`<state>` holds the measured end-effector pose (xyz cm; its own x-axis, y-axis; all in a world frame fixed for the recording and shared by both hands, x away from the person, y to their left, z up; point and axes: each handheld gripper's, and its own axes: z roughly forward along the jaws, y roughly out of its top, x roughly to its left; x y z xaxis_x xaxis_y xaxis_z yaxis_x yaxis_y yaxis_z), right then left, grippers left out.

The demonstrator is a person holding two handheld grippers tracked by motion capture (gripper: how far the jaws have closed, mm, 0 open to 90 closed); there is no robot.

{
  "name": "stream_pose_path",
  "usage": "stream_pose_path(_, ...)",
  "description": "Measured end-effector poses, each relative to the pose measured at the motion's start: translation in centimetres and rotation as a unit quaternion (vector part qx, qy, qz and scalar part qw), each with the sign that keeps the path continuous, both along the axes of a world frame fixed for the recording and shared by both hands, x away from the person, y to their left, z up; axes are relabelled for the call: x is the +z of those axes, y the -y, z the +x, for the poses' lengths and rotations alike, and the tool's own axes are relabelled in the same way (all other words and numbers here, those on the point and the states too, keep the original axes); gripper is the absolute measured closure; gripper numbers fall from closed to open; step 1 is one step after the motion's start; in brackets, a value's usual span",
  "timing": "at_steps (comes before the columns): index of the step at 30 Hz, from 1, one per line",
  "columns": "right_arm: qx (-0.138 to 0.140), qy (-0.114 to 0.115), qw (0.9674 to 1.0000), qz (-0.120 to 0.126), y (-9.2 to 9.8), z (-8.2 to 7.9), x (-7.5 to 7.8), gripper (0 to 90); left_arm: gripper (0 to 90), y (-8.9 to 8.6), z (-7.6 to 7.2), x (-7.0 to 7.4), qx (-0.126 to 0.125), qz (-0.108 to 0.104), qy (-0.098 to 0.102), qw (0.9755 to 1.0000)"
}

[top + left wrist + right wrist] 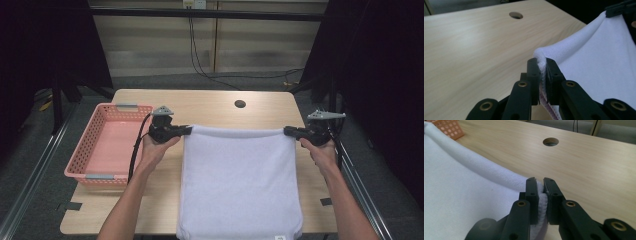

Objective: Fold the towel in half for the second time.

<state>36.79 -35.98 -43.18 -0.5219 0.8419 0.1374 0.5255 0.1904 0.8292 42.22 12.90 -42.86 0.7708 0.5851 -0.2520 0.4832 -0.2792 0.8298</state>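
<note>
A white towel (239, 185) is held by its two far corners above a light wooden table (210, 107). The left gripper (186, 131) is closed on the far left corner, and in the left gripper view the cloth (596, 50) is seen pinched between the two black jaws, with a small fold of it standing out above the tips. The right gripper (288, 132) is closed on the far right corner; in the right gripper view the thick hem (541, 202) is pressed between the jaws in the same way.

The far edge of the towel is stretched almost straight between the two grippers and is lifted off the wood. From this edge the cloth falls toward the person, and its near edge hangs over the front edge of the table. A small label (281, 238) is seen at the near right corner.

A pink perforated basket (82, 155) is placed on the left part of the table, just beside the left hand (155, 150). Its left side reaches beyond the left edge of the table. Between the basket and the towel only a narrow strip of wood is left.

Beyond the stretched edge a wide band of bare table is free, with a round cable hole (240, 104) in it. On the right, the right hand (320, 152) is held close to the right edge of the table.
</note>
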Motion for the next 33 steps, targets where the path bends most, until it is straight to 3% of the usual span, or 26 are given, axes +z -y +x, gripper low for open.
stream_pose_path(1,0.002,-0.001,1.0,-0.007,0.0,0.4,0.4,82.8,83.8,0.3,0.3,0.5,0.0,0.016,0.007,0.9998)
stream_pose_path(2,0.003,0.002,1.0,-0.006,0.0,0.8,0.8,82.8,83.8,0.4,0.5,0.8,0.002,0.017,0.01,0.9998)
stream_pose_path(7,-0.009,0.014,0.9998,-0.007,0.2,2.4,2.5,83.1,83.9,0.5,1.8,3.4,0.008,-0.005,0.035,0.9994)
stream_pose_path(12,-0.01,0.05,0.9985,0.018,0.3,2.6,4.9,83.4,83.9,0.1,1.5,4.7,0.013,-0.021,0.055,0.9982)
stream_pose_path(16,0.009,0.052,0.9986,0.01,-0.1,0.9,4.6,83.4,83.8,-0.3,-0.2,3.5,0.004,-0.024,0.054,0.9983)
stream_pose_path(19,0.025,0.052,0.9983,0.01,0.0,-0.9,4.1,83.3,83.8,-0.8,-2.2,2.7,-0.002,-0.041,0.054,0.9977)
stream_pose_path(24,0.044,0.06,0.9966,0.035,0.5,-4.6,3.5,83.0,83.7,-1.7,-5.2,2.2,-0.01,-0.054,0.065,0.9964)
stream_pose_path(27,0.057,0.063,0.9957,0.037,0.5,-6.6,3.0,82.6,83.7,-2.0,-7.3,1.8,-0.023,-0.063,0.064,0.9957)
stream_pose_path(30,0.067,0.058,0.9955,0.034,0.3,-8.6,2.3,82.2,83.3,-2.1,-9.2,1.2,-0.034,-0.039,0.068,0.9963)
stream_pose_path(33,0.075,0.039,0.9961,0.024,0.0,-10.6,1.4,81.7,83.2,-2.7,-10.8,0.1,-0.043,-0.035,0.056,0.9969)
